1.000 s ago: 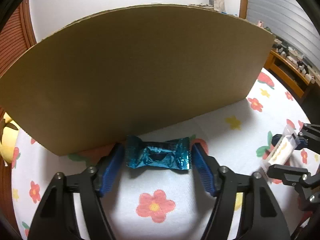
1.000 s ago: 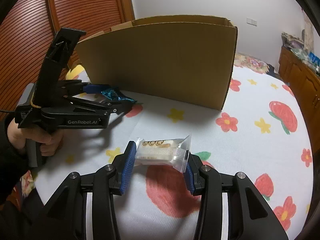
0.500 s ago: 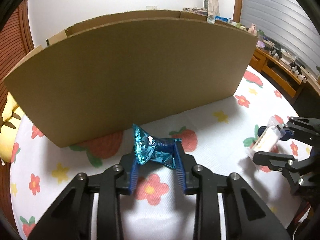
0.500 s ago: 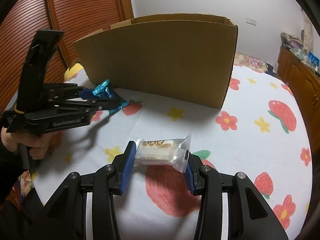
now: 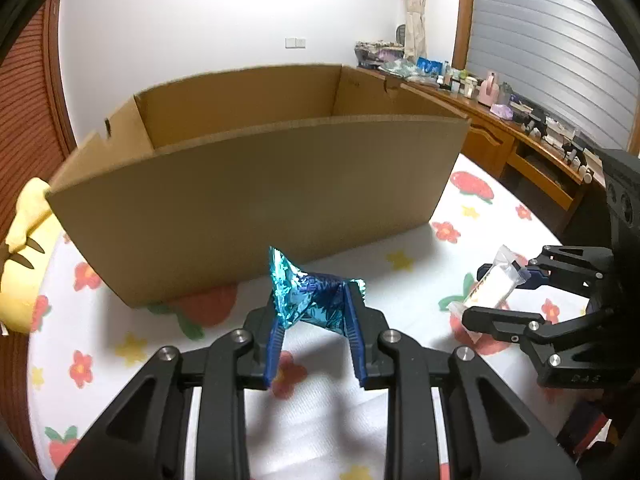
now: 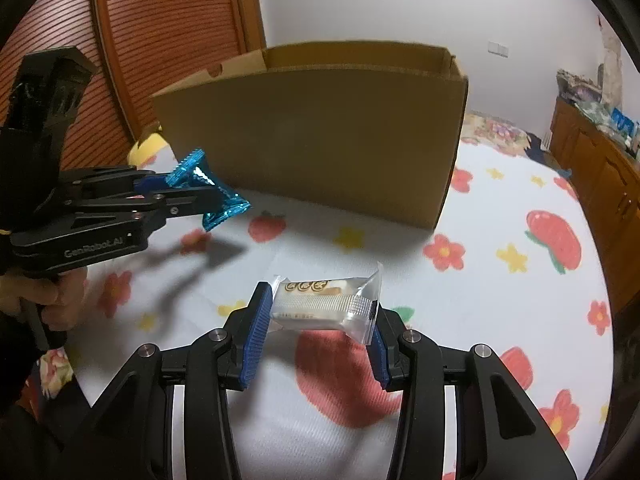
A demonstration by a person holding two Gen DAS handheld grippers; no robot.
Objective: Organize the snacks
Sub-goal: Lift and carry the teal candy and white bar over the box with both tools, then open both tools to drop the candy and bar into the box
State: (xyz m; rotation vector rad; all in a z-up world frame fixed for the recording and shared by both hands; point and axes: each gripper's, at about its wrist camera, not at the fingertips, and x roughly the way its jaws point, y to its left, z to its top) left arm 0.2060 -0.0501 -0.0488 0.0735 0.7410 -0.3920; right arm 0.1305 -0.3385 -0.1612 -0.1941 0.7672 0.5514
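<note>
A crumpled blue foil snack point(image 5: 308, 300) hangs above the flowered cloth between my left gripper's point(image 5: 314, 310) blue pads, which are still closing on it. From the right wrist view the same blue snack point(image 6: 192, 172) sticks out of the left gripper point(image 6: 210, 198), held in a person's hand point(image 6: 44, 296). My right gripper point(image 6: 320, 314) is shut on a clear-wrapped white snack point(image 6: 316, 300), low over the cloth. An open cardboard box point(image 5: 260, 200) stands just behind both grippers, and its floor is hidden.
A white cloth with red flowers and strawberries point(image 6: 500, 208) covers the surface. A yellow plush point(image 5: 20, 260) lies left of the box. A wooden sideboard point(image 5: 520, 148) loaded with small items runs along the right. A slatted wooden door point(image 6: 160, 40) stands behind on the left.
My left gripper closed on the blue snack, crumpling it, and lifted it off the cloth, so the box's open top now shows. The right gripper stayed still with the white snack.
</note>
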